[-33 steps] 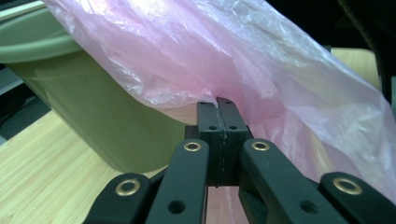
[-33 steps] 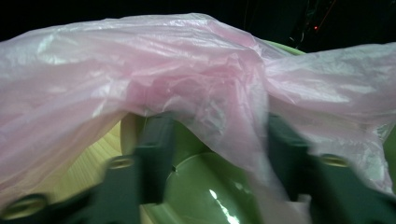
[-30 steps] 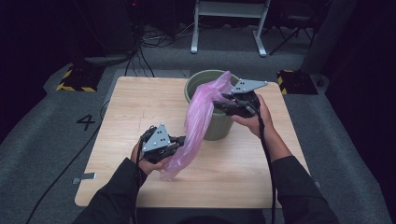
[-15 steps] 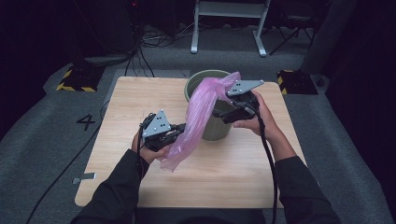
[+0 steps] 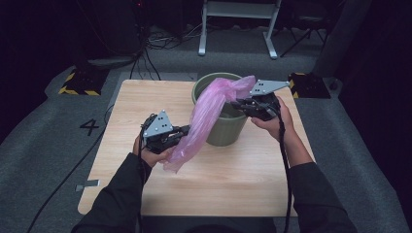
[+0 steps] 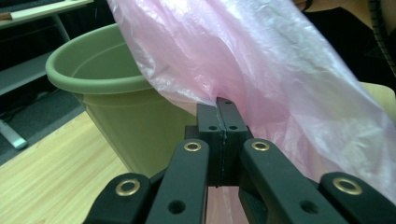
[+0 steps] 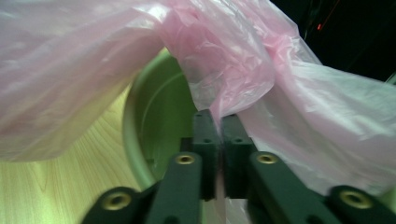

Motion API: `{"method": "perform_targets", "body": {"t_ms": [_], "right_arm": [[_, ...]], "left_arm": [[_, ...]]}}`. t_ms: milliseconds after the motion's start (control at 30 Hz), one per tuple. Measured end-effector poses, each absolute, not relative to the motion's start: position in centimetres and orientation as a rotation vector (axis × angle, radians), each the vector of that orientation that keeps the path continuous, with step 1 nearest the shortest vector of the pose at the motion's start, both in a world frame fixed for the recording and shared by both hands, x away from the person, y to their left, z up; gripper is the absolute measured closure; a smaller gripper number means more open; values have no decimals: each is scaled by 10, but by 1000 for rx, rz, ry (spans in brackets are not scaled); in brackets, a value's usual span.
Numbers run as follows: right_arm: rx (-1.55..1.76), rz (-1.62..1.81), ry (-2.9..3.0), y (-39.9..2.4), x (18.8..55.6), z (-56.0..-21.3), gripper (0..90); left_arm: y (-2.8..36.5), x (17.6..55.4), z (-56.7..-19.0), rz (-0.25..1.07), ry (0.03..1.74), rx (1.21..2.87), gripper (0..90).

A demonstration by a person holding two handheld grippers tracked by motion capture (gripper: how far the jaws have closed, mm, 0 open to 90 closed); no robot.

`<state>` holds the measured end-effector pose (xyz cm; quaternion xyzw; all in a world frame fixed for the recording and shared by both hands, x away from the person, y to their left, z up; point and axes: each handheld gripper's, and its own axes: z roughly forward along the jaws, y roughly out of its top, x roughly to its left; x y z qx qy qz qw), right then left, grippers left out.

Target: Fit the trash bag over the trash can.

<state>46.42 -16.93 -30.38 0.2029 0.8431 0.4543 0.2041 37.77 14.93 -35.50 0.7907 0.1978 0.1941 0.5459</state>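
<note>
High view: wooden table; green bin standing upright at its far centre; pink plastic bag stretched slantwise from above the bin's rim down to the table's left-centre, its lower end hanging loose just above the wood. Left gripper clamped on the bag's lower part, left of the bin; a second ago it sat lower and nearer the table's front edge, and the bag hung more steeply. Right gripper at the bag's upper end, over the bin's right rim; its jaws have just been closing, the film pinched between them, and against the earlier frames the bag top now lies higher over the bin mouth. Left gripper view: left gripper, jaws pressed together on a fold of the pink plastic bag; green bin close behind, to the left. Right gripper view: right gripper, jaws together with a crumpled tip of the pink plastic bag nipped between them; green bin directly beyond, its inside showing.
</note>
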Motion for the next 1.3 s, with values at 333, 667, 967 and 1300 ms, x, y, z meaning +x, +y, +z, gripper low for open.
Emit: {"method": "perform_targets", "body": {"t_ms": [333,667,967,1300], "right_arm": [[686,1243,2418,-141,494,-310,820],[696,1140,2457,-144,489,-315,305],[573,1268,2454,-172,468,-309,204],[721,1365,2371,-195,478,-311,358]], "left_arm": [[151,378,-346,485,460,1862,900],[152,386,-345,477,474,1850,900],[147,390,-345,479,492,1869,900],[157,397,-345,484,520,1878,900]]}}
